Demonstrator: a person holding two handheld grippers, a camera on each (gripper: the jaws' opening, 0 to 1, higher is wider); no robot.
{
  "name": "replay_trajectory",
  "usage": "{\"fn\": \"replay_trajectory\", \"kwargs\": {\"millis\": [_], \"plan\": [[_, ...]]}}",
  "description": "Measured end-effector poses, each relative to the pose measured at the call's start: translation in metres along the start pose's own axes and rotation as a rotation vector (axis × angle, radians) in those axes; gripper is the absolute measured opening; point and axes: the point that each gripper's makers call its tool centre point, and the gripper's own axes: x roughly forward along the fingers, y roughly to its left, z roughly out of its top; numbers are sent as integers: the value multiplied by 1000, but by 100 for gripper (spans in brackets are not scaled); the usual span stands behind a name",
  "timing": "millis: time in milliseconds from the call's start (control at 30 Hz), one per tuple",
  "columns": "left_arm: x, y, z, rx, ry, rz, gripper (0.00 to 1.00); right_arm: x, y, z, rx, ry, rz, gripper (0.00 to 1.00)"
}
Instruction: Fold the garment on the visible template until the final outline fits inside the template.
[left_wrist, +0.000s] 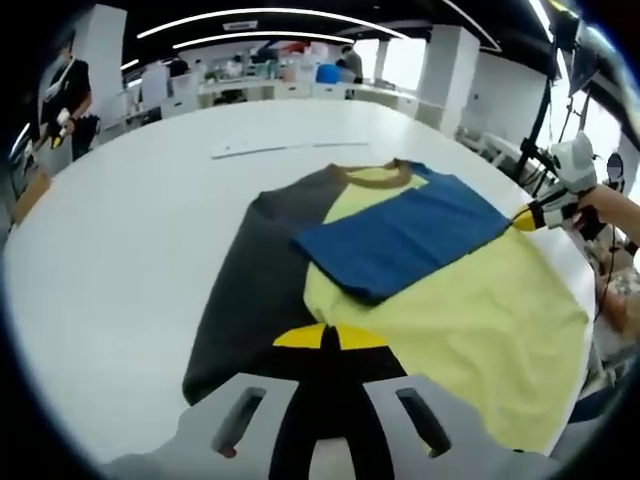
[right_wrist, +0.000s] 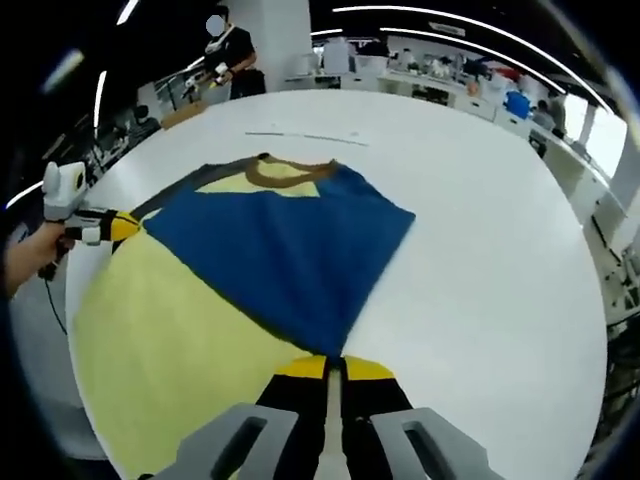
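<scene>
The garment (left_wrist: 470, 310) lies flat on a white table (left_wrist: 130, 250), brown collar (left_wrist: 378, 177) far from me. It has a yellow body, a dark grey side (left_wrist: 255, 290) and a blue part (left_wrist: 400, 240) folded across the chest. My left gripper (left_wrist: 330, 338) has its yellow-tipped jaws closed together at the near hem, where grey meets yellow. My right gripper (right_wrist: 333, 368) is shut on the near tip of the blue part (right_wrist: 290, 250). It also reaches in from the right as the right gripper (left_wrist: 530, 215), at the blue corner. The left gripper (right_wrist: 110, 228) meets the garment's (right_wrist: 170, 330) left edge.
A thin pale strip (left_wrist: 280, 148) lies on the table beyond the collar, the same strip (right_wrist: 300, 137) in the right gripper view. The table's edge (right_wrist: 590, 330) curves close on the right. A person (left_wrist: 65, 100) stands far left; desks fill the background.
</scene>
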Motion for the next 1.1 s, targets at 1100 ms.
{"fn": "replay_trajectory", "kwargs": {"millis": [1100], "plan": [[2,-10,9,11,-40,-21,0,-2,-18,2,-95,12,-41,0]]}}
